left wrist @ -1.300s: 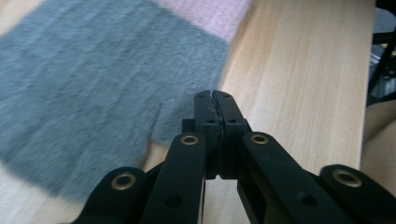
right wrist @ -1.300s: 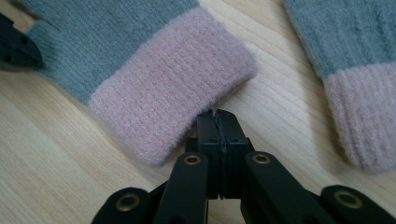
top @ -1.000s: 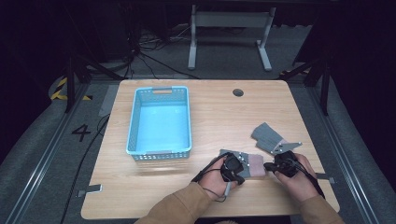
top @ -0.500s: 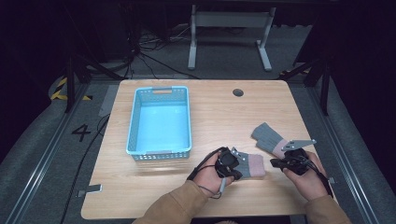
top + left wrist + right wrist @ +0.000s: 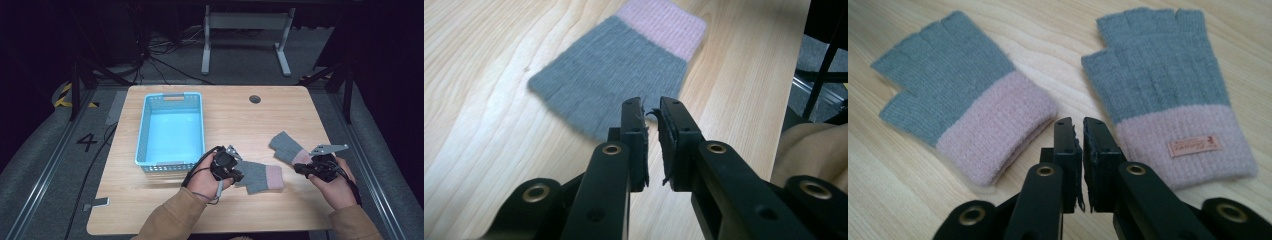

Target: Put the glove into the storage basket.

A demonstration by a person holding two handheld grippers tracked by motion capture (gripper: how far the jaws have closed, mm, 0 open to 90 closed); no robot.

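Two grey fingerless gloves with pink cuffs lie flat on the wooden table (image 5: 300,105), right of the light blue plastic basket (image 5: 170,128); the nearer glove (image 5: 260,176) rests just beside the left gripper (image 5: 238,176), and the farther glove (image 5: 288,148) lies just left of the right gripper (image 5: 299,169); the two gloves sit near each other but apart, bare wood between them; in the left gripper view the left gripper's jaws stand slightly parted with nothing between the pads, having just been opening, and the glove lies loose on the wood beyond the tips; in the right gripper view the right gripper's jaws likewise show a narrow gap, empty, having just been opening, with the tips over the wood between the two pink cuffs; one cuff carries a small pink label (image 5: 1195,145), its lettering too small to read; whether the right tips brush the cuff edge is hard to tell; the basket appears empty
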